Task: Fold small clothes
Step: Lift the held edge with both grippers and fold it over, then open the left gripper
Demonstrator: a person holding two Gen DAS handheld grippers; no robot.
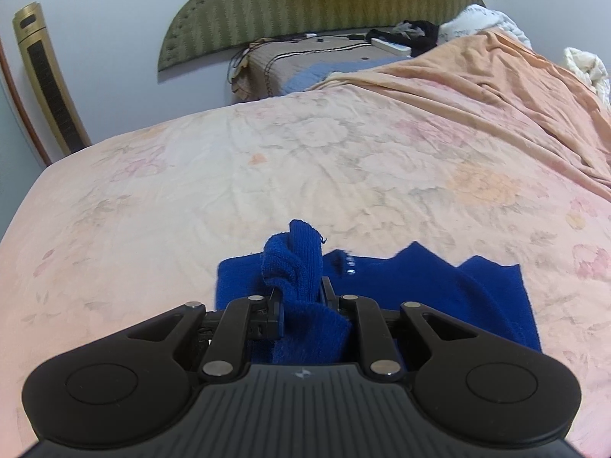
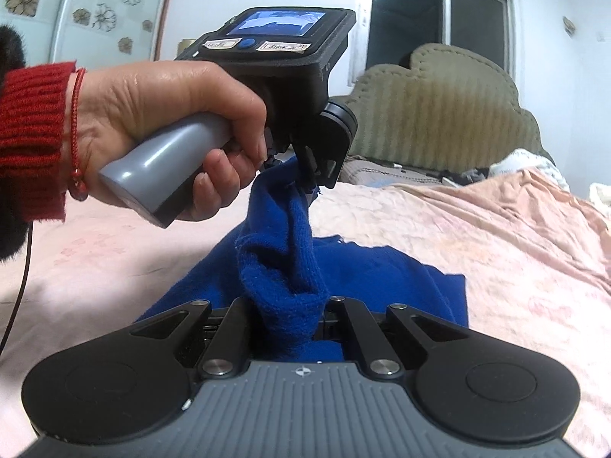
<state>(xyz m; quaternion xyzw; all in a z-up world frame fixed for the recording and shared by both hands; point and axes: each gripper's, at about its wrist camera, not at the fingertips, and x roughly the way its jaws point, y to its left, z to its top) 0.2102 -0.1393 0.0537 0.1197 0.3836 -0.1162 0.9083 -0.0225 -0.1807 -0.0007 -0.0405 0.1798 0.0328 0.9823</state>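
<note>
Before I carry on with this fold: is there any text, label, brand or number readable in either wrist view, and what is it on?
No text can be read.
Two white handwritten labels on the left gripper's screen unit: too blurred.
Small emblem on the right gripper's body: a symbol, no letters.
Pale marks on the blue garment: too small to read.

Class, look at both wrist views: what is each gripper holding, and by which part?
Both hold the blue knitted garment. The left gripper and right gripper each pinch a bunched ribbed edge, lifting it off the bed.
</note>
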